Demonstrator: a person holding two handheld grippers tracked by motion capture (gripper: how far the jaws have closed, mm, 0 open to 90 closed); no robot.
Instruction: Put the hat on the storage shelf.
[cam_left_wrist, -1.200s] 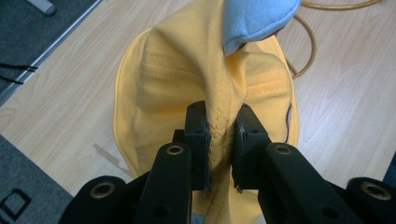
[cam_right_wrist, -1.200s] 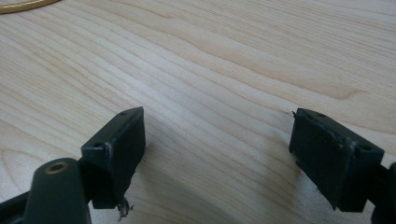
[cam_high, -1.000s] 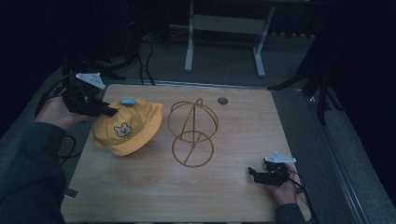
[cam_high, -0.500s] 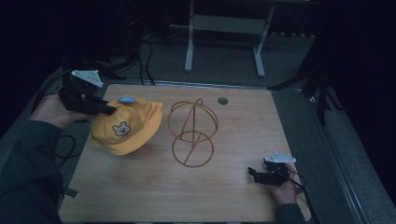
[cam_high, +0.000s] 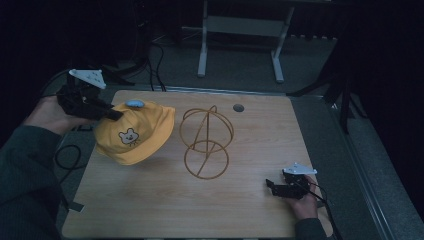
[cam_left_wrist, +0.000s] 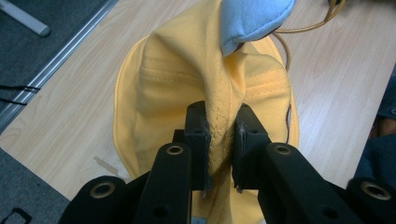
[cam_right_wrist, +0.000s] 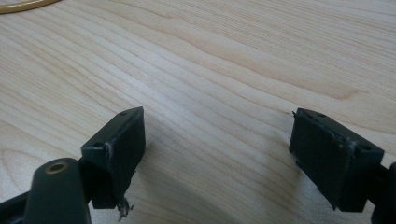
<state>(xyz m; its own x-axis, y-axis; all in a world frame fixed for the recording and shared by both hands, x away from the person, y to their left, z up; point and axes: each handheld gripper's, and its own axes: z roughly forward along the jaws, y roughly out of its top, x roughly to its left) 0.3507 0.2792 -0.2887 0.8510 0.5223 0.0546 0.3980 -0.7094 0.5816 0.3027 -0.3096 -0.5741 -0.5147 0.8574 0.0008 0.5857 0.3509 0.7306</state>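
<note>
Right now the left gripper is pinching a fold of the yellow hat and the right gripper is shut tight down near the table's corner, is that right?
Not quite. The right gripper is open: the right gripper view shows its jaws wide apart over bare table with nothing between them. The rest holds: the left gripper pinches a fold of the yellow hat.

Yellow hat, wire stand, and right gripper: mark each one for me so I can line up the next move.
yellow hat (cam_high: 135, 137): high view, on the crown beside the bear print.
wire stand (cam_high: 206, 161): high view, on its base ring on the table.
right gripper (cam_high: 271, 185): high view, between its jaw tips.
</note>
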